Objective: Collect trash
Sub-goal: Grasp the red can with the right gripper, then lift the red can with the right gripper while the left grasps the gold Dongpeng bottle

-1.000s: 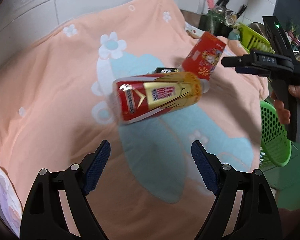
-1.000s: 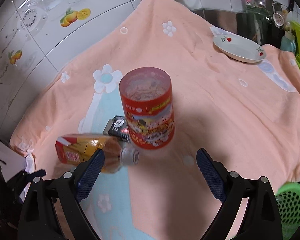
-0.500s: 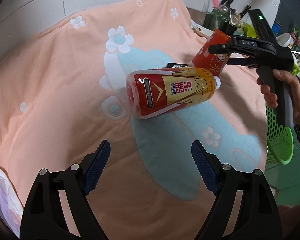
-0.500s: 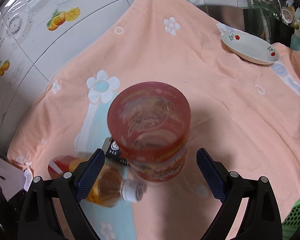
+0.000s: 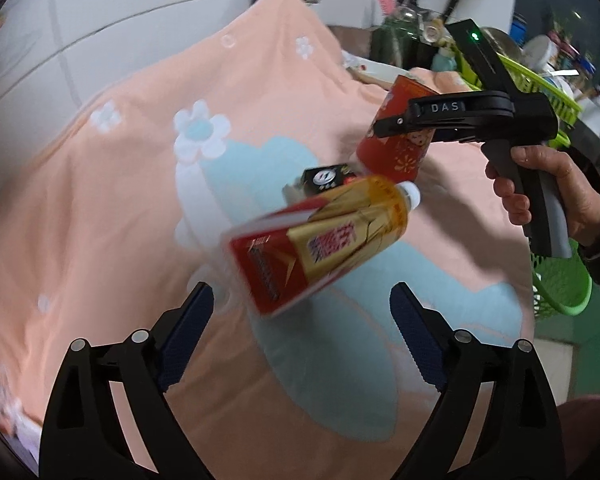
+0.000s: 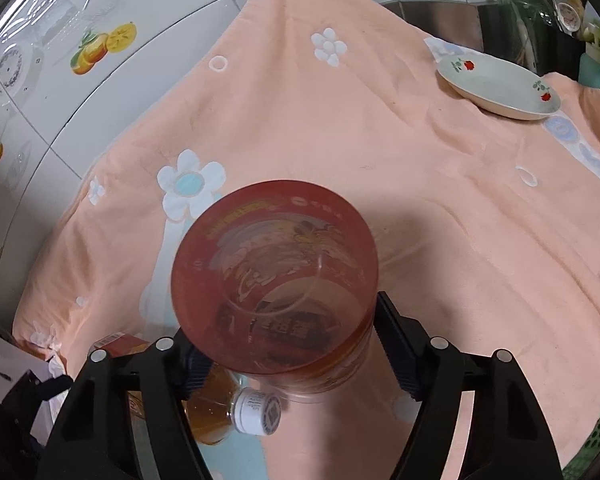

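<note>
A red printed cup (image 6: 276, 280) stands upright on the peach towel (image 6: 420, 184); my right gripper (image 6: 288, 344) is shut on the cup, its pads against both sides. The cup also shows in the left wrist view (image 5: 400, 136) with the right gripper (image 5: 384, 126) around it. A red-and-gold drink bottle (image 5: 320, 244) with a white cap lies on its side just ahead of my open, empty left gripper (image 5: 300, 336); its cap end shows in the right wrist view (image 6: 256, 412). A small black packet (image 5: 326, 178) lies behind the bottle.
A white plate (image 6: 500, 88) with red flowers sits at the far right of the towel. A green mesh basket (image 5: 560, 288) stands off the towel's right edge. A tiled wall (image 6: 60, 60) runs behind, and kitchen clutter (image 5: 540, 64) fills the back right.
My right gripper has moved down over the cup and closed on it. My left gripper has moved closer to the bottle and stays open.
</note>
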`<action>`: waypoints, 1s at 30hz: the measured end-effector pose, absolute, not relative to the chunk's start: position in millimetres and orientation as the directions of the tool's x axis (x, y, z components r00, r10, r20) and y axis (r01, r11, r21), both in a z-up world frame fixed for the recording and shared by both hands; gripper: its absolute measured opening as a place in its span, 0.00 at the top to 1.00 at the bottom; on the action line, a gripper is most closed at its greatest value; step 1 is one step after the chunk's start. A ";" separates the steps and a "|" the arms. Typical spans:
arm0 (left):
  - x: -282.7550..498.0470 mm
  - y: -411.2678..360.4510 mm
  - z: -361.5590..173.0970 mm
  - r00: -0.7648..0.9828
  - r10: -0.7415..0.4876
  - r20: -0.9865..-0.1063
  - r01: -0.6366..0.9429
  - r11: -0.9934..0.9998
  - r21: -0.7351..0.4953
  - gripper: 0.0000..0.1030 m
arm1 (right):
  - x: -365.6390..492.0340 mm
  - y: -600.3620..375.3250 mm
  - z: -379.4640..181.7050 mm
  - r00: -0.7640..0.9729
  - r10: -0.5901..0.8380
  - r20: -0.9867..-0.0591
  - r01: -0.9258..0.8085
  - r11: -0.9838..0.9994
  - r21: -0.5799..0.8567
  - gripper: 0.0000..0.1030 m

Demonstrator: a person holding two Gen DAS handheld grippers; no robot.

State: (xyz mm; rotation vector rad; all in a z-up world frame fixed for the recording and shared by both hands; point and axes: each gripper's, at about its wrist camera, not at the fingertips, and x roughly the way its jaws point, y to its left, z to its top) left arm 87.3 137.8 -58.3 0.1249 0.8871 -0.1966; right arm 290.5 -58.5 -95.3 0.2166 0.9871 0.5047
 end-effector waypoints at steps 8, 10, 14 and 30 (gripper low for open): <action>122.2 114.3 -66.9 0.590 -0.118 -0.799 0.371 0.918 0.139 0.07 | 276.7 -74.2 -88.5 0.464 0.506 -0.727 -0.314 0.862 0.399 0.33; 129.2 107.1 -71.8 0.580 -0.106 -0.808 0.407 0.897 0.174 0.07 | 272.5 -79.6 -85.1 0.469 0.508 -0.722 -0.315 0.861 0.400 0.33; 143.5 96.9 -81.7 0.554 -0.091 -0.828 0.470 0.855 0.220 0.07 | 262.3 -89.4 -77.8 0.479 0.513 -0.712 -0.320 0.858 0.402 0.33; 182.2 78.7 -114.9 0.407 -0.116 -0.906 0.605 0.777 0.173 0.07 | 215.2 -131.7 -63.5 0.520 0.493 -0.698 -0.298 0.870 0.393 0.33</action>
